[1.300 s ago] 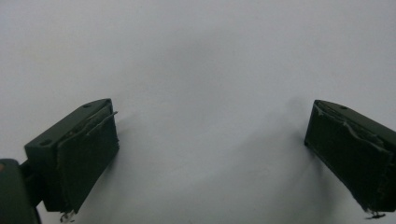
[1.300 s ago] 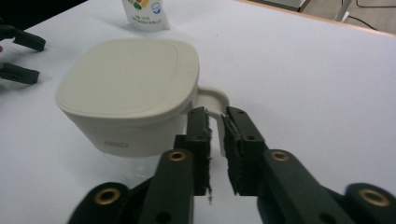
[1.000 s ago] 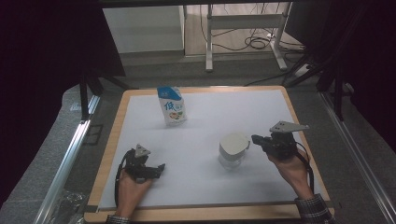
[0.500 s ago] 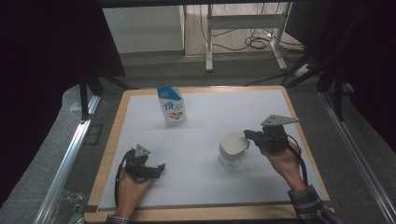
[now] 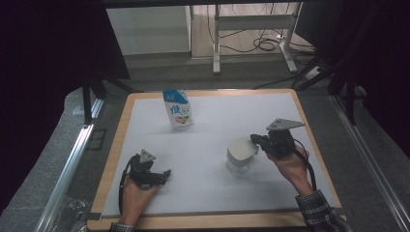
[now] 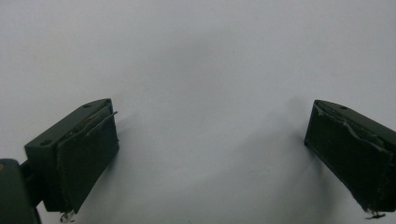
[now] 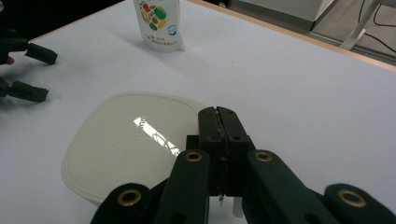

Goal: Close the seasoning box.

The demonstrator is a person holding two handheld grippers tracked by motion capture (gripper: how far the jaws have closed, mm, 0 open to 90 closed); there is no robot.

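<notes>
Covering most of the wood-edged table (image 5: 112, 159), a white sheet (image 5: 212, 145) carries everything in use. Just left of the right gripper (image 5: 256, 140) stands a clear jar (image 5: 240, 164) capped by a cream lid (image 5: 241, 149); its contents cannot be made out. Seen from the right gripper view, the right gripper (image 7: 218, 122) has its jaws pressed flat together, their tips at the lid's (image 7: 133, 140) near edge; whether they pinch the rim cannot be told. Beyond the jar, farther from both grippers, a printed pouch (image 5: 177, 109) stands upright on the sheet, showing in the right gripper view as a pouch (image 7: 158, 23) well past the lid. Resting low on the sheet, well apart from the jar, the left gripper (image 5: 164, 175) has its jaws spread wide with nothing between them; its pads (image 6: 88, 154) frame bare white sheet.
</notes>
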